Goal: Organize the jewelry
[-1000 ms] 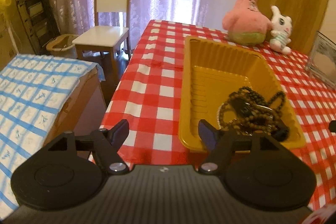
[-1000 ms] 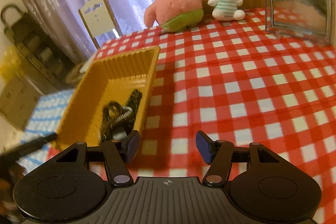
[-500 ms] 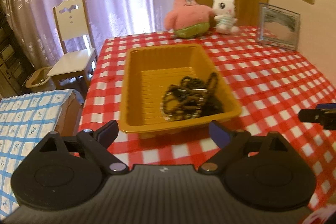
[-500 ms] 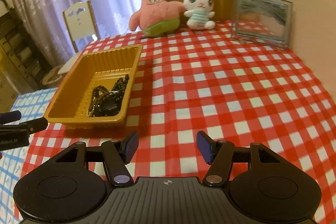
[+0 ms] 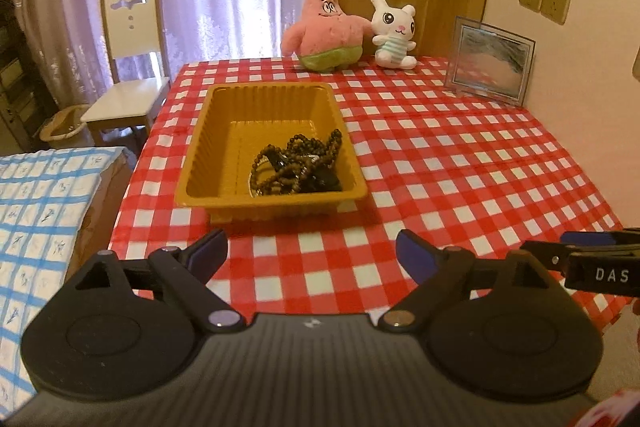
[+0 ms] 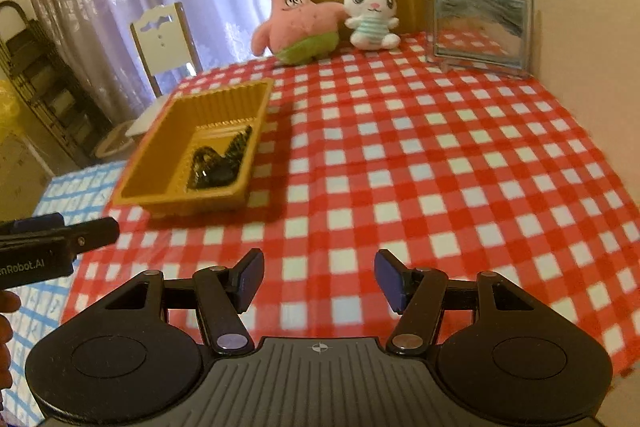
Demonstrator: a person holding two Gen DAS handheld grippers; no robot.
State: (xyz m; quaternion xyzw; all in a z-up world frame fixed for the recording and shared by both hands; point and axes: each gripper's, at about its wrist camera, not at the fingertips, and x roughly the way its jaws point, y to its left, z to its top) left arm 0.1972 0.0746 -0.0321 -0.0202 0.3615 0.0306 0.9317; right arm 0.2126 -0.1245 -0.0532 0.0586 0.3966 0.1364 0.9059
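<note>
Both grippers' jaws apart, empty.

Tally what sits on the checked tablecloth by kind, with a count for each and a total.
Plush toys: 2, the pink starfish and the white bunny
Yellow tray: 1
Tangled pile of beaded jewelry in the tray, strands not separable: 1
Glass picture frame: 1
Total: 5

Red-and-white checks across the counter; mustard yellow for the tray, dark brown for the beads. Pink with green shorts on the starfish plush. White with pale stripes on the rabbit plush.
</note>
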